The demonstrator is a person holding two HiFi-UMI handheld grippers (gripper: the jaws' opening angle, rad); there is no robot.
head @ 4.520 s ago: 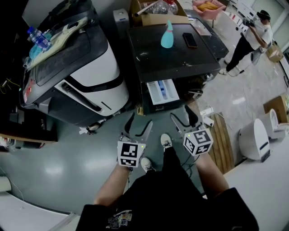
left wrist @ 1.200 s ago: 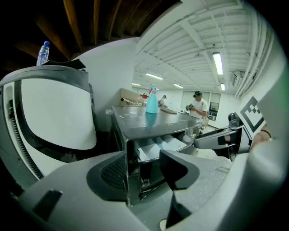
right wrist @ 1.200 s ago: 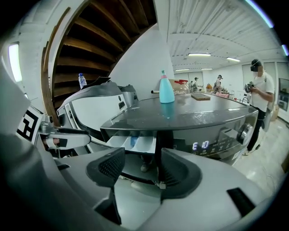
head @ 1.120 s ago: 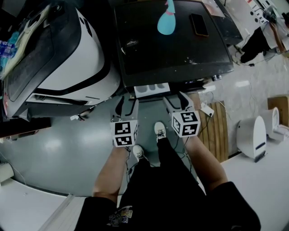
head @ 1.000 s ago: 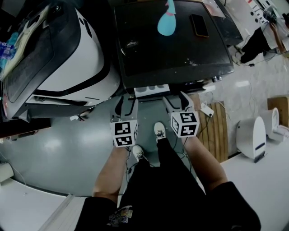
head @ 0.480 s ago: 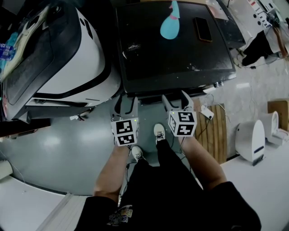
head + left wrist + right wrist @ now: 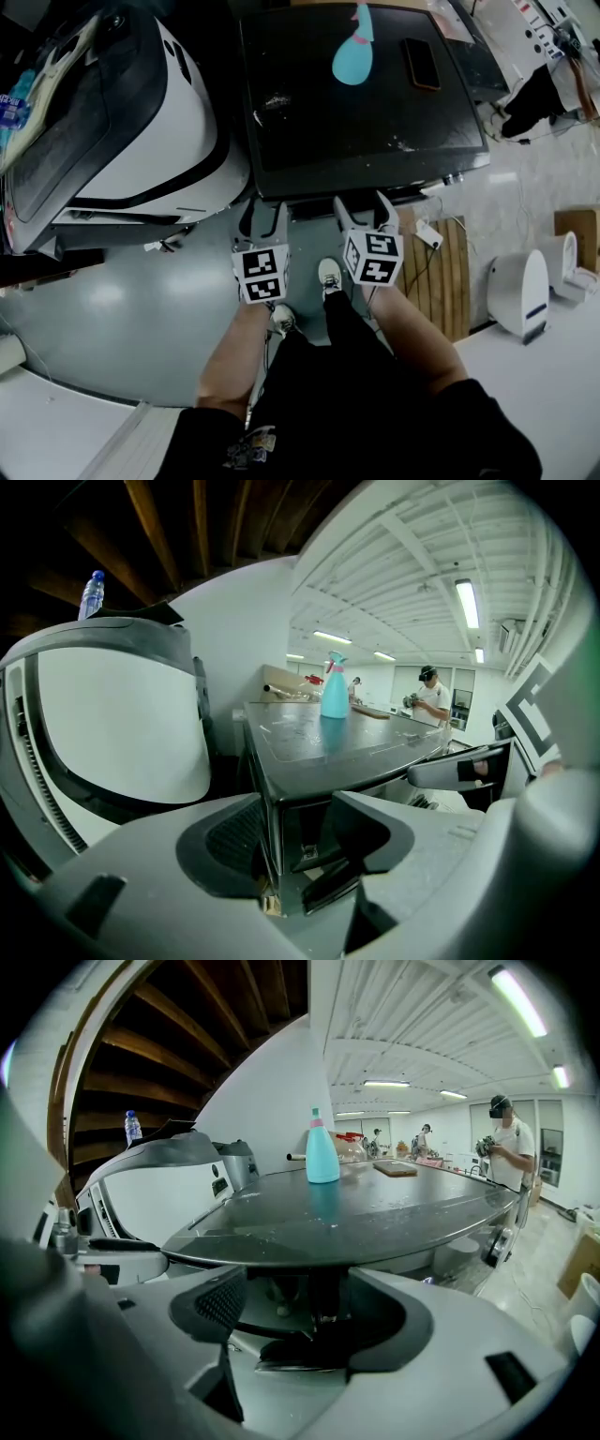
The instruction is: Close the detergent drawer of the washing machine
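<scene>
The drawer is hiding under the washer's (image 7: 366, 122) front lip, seemingly pushed in yet perhaps lying short of flush, and the left gripper (image 7: 262, 217) and right gripper (image 7: 364, 208), both gaping empty just beside that lip, are risking catching it if drawn back carelessly.

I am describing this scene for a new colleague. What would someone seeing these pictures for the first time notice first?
First, the left hand-held gripper and the right hand-held gripper, both open, side by side at the front edge of the dark-topped washing machine. Then the teal spray bottle standing on the far part of that top, with a phone lying to its right.
</scene>
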